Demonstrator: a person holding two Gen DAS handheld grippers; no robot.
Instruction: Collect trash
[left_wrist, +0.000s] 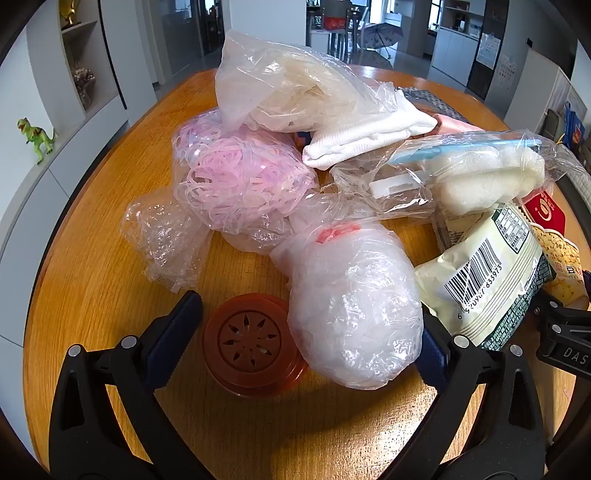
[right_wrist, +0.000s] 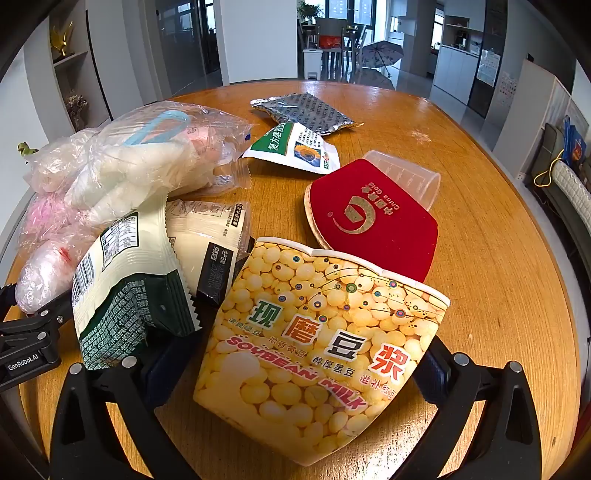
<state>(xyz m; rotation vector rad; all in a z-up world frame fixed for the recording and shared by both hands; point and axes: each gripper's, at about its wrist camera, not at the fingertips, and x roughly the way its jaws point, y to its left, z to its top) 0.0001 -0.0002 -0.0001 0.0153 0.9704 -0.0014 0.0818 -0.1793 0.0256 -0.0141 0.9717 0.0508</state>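
Observation:
Trash is heaped on a round wooden table (left_wrist: 92, 258). My left gripper (left_wrist: 308, 325) is open low over the near side. A brown perforated lid (left_wrist: 255, 343) and a wad of clear plastic (left_wrist: 354, 314) lie between its fingers, and the wad hides the right pad. Behind are a bag of pink strips (left_wrist: 240, 173), a white cloth (left_wrist: 365, 136) and a barcoded wrapper (left_wrist: 487, 280). My right gripper (right_wrist: 303, 362) is open around a flattened yellow soybean milk cup (right_wrist: 321, 350) that lies on the table (right_wrist: 498, 258). A red pouch (right_wrist: 373, 225) rests just beyond.
Farther back lie a clear measuring cup (right_wrist: 406, 177), a green-and-white sachet (right_wrist: 295, 147) and a silver foil packet (right_wrist: 306, 110). Bare wood shows at the table's right side. Chairs and an umbrella (right_wrist: 380, 51) stand beyond the far edge. A toy dinosaur (left_wrist: 37, 138) sits on the left shelf.

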